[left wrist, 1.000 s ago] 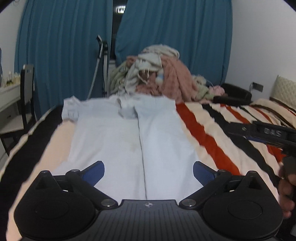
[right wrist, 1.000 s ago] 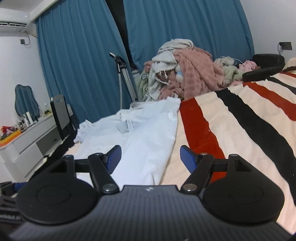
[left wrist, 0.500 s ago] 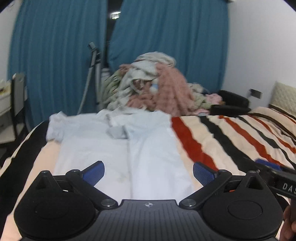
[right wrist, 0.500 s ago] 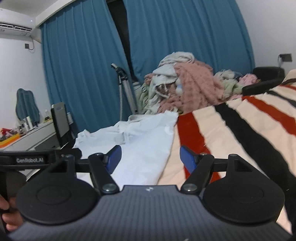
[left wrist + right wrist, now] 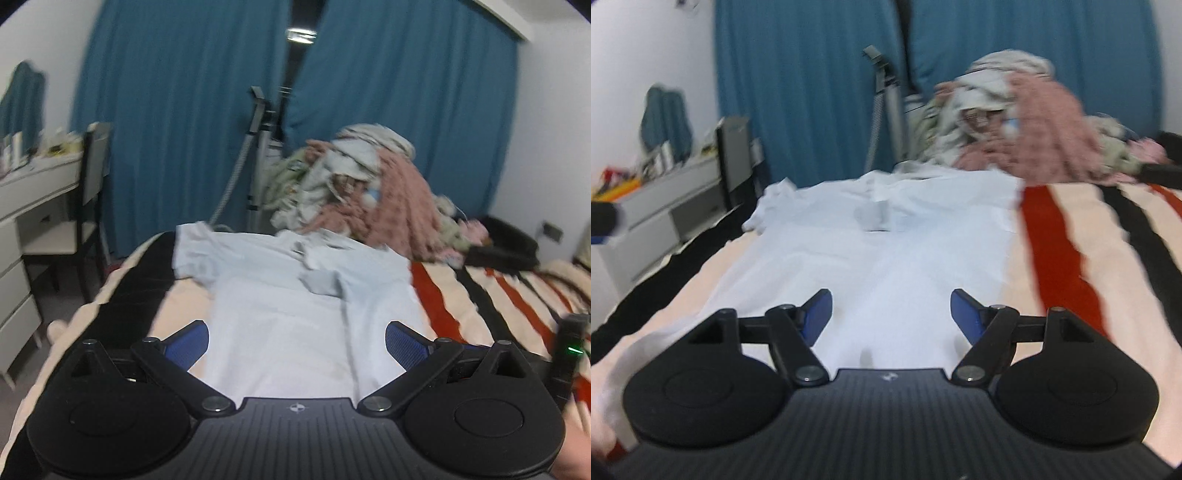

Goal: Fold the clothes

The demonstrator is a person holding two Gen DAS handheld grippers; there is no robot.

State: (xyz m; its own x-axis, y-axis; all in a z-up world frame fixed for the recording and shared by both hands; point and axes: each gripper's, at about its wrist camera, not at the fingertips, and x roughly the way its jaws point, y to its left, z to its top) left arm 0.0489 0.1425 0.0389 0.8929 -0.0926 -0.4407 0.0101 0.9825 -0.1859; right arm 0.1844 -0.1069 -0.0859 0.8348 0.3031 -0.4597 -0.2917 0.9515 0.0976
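A pale blue shirt (image 5: 280, 306) lies spread flat on the striped bed, collar at the far end, one sleeve bunched at the far left. It also shows in the right wrist view (image 5: 886, 258). My left gripper (image 5: 295, 338) is open and empty above the shirt's near hem. My right gripper (image 5: 890, 314) is open and empty above the shirt's lower middle. Part of the right gripper's body (image 5: 569, 350) shows at the right edge of the left wrist view.
A heap of mixed clothes (image 5: 365, 192) sits at the far end of the bed (image 5: 480, 306). Blue curtains (image 5: 177, 110) hang behind. A white desk (image 5: 22, 206) and a dark chair (image 5: 88, 192) stand at the left. A vacuum pole (image 5: 255, 147) leans by the curtains.
Both grippers have swung to the left and pulled back over the shirt; the right one now faces the shirt's middle instead of its right edge. Both stay open.
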